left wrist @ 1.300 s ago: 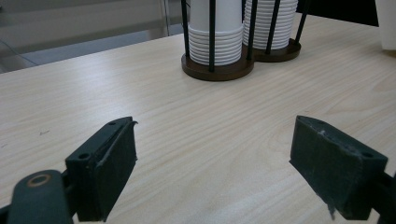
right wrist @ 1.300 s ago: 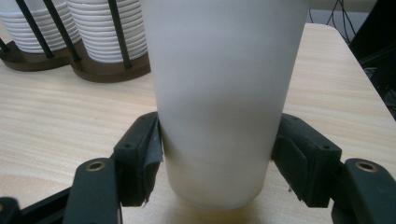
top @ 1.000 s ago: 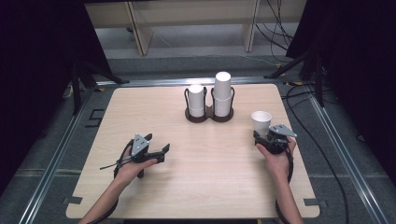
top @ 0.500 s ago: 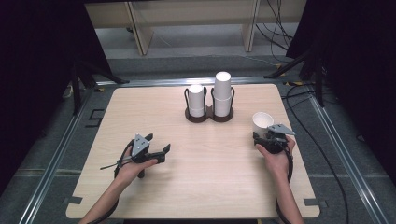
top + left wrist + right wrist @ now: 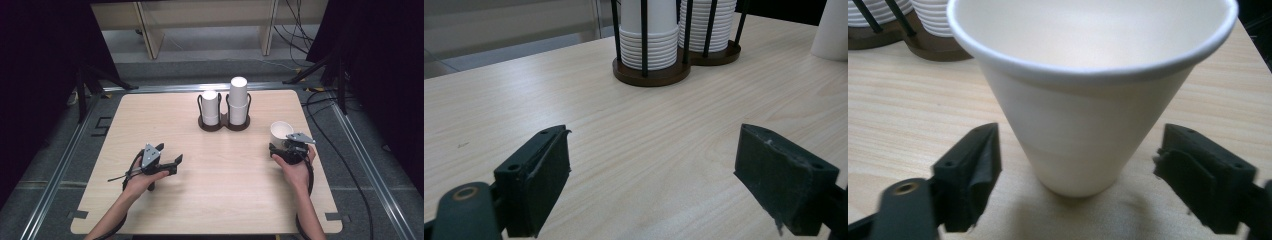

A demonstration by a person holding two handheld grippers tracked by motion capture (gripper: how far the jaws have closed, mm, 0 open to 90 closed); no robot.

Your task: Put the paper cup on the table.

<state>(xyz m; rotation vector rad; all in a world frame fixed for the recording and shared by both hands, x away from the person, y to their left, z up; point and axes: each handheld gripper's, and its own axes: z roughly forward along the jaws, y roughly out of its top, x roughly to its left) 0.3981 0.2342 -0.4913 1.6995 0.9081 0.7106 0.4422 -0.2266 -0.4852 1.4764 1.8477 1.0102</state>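
My right claw (image 5: 1078, 175) has just sprung wide; the paper cup (image 5: 1088, 100) stands upright between its jaws, untouched. My left claw (image 5: 651, 185) gapes empty.

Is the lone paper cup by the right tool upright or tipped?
Upright: the paper cup stands base down on the table, mouth up, apart from both pads.

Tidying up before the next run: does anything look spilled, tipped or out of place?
Nothing stands out. The single white cup stands upright on the table, and both stacks sit straight in the dark holder.
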